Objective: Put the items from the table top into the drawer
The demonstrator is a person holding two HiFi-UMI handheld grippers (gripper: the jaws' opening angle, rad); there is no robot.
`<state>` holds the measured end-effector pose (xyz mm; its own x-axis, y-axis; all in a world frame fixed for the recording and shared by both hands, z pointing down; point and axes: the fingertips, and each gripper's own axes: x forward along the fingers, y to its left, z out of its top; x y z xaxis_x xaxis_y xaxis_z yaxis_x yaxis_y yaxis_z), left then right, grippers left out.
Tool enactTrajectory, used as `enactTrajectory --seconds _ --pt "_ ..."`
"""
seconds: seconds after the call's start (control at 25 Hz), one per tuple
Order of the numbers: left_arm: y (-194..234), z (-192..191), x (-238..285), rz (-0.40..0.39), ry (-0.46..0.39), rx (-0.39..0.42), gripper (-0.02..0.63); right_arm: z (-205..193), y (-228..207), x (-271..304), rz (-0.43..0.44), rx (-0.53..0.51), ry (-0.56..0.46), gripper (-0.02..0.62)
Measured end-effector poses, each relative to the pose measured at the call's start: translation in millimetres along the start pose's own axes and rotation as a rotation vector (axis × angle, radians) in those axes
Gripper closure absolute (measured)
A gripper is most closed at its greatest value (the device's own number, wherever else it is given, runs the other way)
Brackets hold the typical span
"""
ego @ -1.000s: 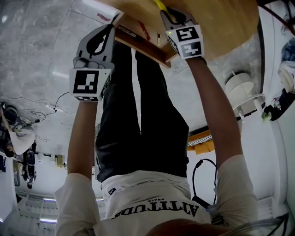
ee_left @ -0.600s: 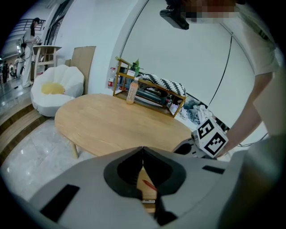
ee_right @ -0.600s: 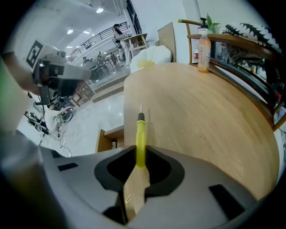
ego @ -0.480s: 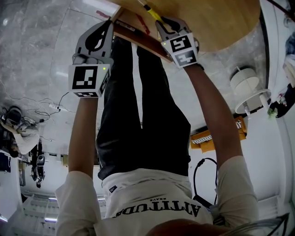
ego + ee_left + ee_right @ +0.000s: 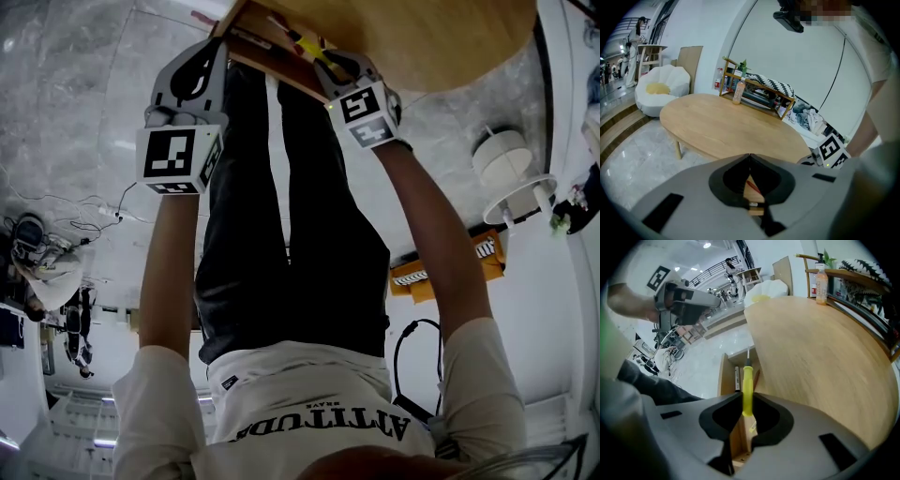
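My right gripper (image 5: 746,400) is shut on a yellow-handled screwdriver (image 5: 747,387), whose metal tip points out ahead. It hangs over the open wooden drawer (image 5: 725,376) at the edge of the oval wooden table (image 5: 815,357). In the drawer lie a black marker (image 5: 737,378) and a reddish pen (image 5: 756,378). In the head view the right gripper (image 5: 330,64) and screwdriver (image 5: 312,49) sit above the drawer (image 5: 267,45). My left gripper (image 5: 208,52) stands just left of the drawer, shut with nothing in it; its tips (image 5: 750,156) meet.
A low rack with a bottle (image 5: 738,91) stands along the table's far edge, and a white beanbag (image 5: 663,83) lies beyond its end. On the floor are a white round stand (image 5: 506,173), an orange box (image 5: 436,274) and cables (image 5: 412,366). The person's legs stand right at the drawer.
My right gripper has carried the screwdriver leftward from over the table top to over the open drawer. The left gripper has shifted slightly and stays shut.
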<state>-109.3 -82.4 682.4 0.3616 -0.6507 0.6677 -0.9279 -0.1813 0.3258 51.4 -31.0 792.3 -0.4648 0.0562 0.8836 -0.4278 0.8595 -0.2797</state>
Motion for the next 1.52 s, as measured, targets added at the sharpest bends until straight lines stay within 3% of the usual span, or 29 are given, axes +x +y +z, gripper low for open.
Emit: enactTrajectory --seconds 0.32,0.6,0.92,1.2,1.52 --pt "3 -13 -1 0.009 0.009 -0.004 0.584 -35 17 31 0.048 0.071 0.076 0.514" --pt "5 -29 -5 0.003 0.023 -0.004 0.584 -66 16 65 0.038 0.136 0.177 0.514" --pt "17 -43 -9 0.020 0.040 -0.011 0.584 -77 20 81 0.040 0.138 0.230 0.512" --pt "7 -31 -11 0.010 0.016 0.009 0.584 -67 20 73 0.056 0.138 0.184 0.469" --pt "-11 -5 -37 0.025 -0.005 0.027 0.584 -43 32 18 0.058 0.099 0.109 0.495"
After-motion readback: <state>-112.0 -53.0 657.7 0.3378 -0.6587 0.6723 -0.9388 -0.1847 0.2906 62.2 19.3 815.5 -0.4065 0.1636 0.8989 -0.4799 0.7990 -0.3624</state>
